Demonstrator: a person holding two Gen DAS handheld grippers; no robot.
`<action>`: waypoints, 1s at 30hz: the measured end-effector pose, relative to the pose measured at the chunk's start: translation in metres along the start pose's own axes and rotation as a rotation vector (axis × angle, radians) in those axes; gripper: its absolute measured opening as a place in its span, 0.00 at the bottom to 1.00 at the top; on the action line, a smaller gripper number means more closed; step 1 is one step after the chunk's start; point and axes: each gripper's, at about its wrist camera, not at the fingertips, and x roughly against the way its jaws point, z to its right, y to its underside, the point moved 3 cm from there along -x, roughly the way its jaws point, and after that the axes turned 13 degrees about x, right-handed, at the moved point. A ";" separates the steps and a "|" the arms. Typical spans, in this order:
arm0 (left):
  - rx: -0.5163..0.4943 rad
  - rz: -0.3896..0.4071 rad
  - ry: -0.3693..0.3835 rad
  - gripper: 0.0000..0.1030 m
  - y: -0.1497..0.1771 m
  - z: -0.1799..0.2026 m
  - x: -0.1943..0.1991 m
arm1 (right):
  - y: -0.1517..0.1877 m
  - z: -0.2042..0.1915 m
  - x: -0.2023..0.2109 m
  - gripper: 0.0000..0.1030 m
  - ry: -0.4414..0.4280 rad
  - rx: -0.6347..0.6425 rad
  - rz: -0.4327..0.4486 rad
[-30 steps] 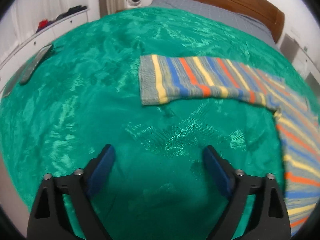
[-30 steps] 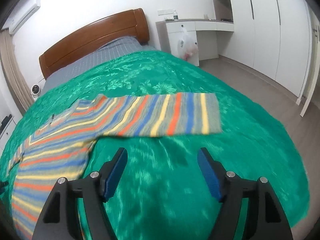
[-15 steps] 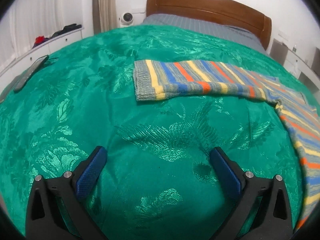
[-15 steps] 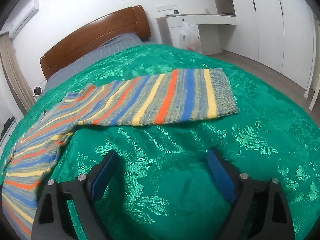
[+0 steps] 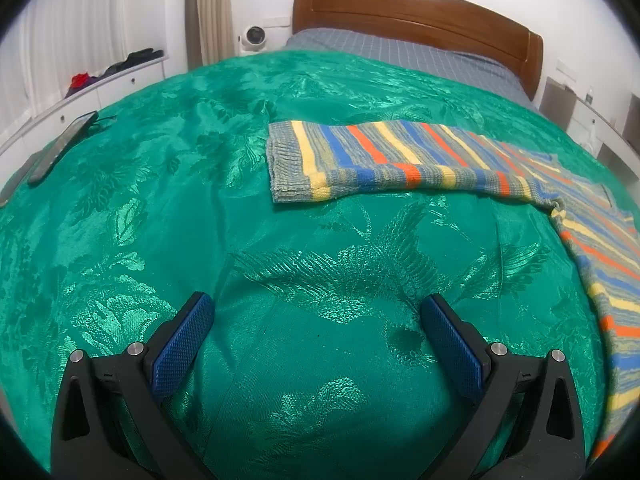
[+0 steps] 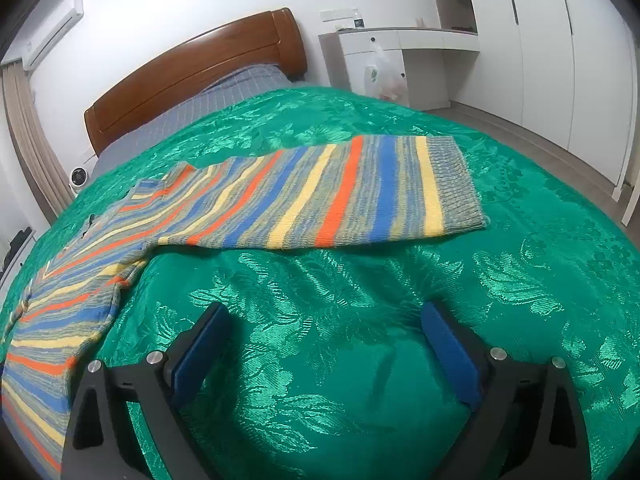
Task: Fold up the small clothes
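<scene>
Garment: a striped sweater (image 6: pixel 304 196) lies flat on the green bedspread (image 5: pixel 160 208), both sleeves spread outward, nothing folded yet by the look of it
Left sleeve: in the left wrist view it runs from the body at the right edge to its ribbed cuff (image 5: pixel 286 164) at centre, far of the tongs
Right sleeve: in the right wrist view it stretches rightward, ending in a ribbed cuff (image 6: pixel 456 184) at centre right, far of the tongs
Left gripper (image 5: pixel 316 336): jaws spread wide, holding nothing, low over bare bedspread, near side of the cuff and apart from it
Right gripper (image 6: pixel 322 340): also wide and empty, low over bare bedspread, short of the sleeve
Likely step: each tong reaches for its sleeve cuff to fold the sleeves inward over the body
Risk, bedspread: the satin cover is loose and slippery; a low pinch could catch it with the knit and drag it, rumpling the surface under the sweater
Risk, single layer: the sleeve is a doubled tube; gripping only the top layer would let it open and twist as it lifts
Risk, stretch: the knit gives, so an uneven pull between the two sides could skew the body
Surroundings: wooden headboard (image 5: pixel 416 4) at the far end, a small white camera (image 5: pixel 253 36) left of it, a dark flat device (image 5: pixel 64 146) at far left, white cabinets (image 6: pixel 560 48) at right, none in the way
</scene>
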 end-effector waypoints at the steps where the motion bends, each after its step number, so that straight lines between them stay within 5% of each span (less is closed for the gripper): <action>1: 0.000 0.000 0.000 1.00 0.000 0.000 0.000 | 0.000 0.000 0.001 0.94 0.000 0.000 0.000; 30: -0.001 0.001 -0.001 1.00 0.000 0.000 0.000 | 0.000 -0.001 -0.001 0.94 0.002 0.001 -0.002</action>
